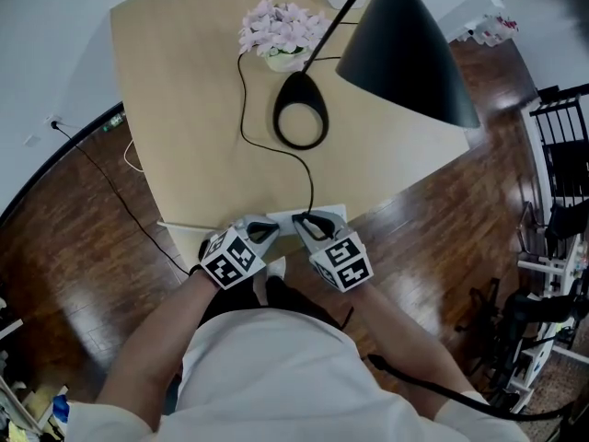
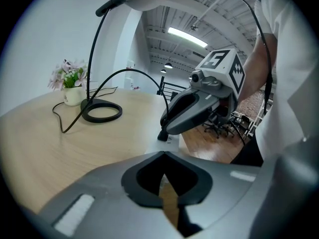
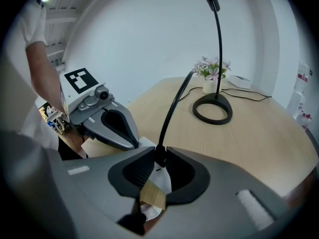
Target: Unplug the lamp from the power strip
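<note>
A pale wooden worktop (image 1: 184, 109) carries a black desk lamp with a cone shade (image 1: 405, 49) and ring base. A flat white power strip (image 1: 285, 219) lies at the worktop's near edge. The left gripper (image 1: 271, 227) has its jaws together, tips resting on the strip's left part. Just beside it, the right gripper (image 1: 304, 221) is clamped on the lamp's small black plug (image 3: 159, 156), which sits in the strip, its black cord (image 3: 172, 111) rising toward the base.
</note>
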Tool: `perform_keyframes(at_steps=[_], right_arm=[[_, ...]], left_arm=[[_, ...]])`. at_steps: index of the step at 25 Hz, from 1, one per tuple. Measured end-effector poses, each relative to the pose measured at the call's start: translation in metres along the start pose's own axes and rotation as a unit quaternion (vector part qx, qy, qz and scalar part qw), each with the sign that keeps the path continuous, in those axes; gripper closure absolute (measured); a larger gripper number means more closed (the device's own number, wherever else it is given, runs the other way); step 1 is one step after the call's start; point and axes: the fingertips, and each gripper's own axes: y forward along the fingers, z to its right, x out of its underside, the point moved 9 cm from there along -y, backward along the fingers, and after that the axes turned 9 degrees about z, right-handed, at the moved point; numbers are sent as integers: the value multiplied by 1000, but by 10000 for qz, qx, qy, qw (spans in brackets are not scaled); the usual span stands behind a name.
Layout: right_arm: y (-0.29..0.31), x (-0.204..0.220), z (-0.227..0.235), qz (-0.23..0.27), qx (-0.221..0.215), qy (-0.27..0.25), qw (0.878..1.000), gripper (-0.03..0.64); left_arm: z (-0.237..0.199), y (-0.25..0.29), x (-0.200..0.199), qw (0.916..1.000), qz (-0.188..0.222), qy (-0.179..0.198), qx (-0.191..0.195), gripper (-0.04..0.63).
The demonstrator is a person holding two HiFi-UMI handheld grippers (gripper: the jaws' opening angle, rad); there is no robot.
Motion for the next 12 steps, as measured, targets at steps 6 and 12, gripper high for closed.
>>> perform_keyframes(at_steps=[6, 12], right_arm=[[-10, -18, 2, 407, 91, -22, 9991, 545], [1, -15, 24, 225, 128, 130, 9996, 545]], left_arm=[[2, 0, -1, 9999, -34, 112, 28, 594], [3, 1, -1, 9999, 45, 77, 60, 594]])
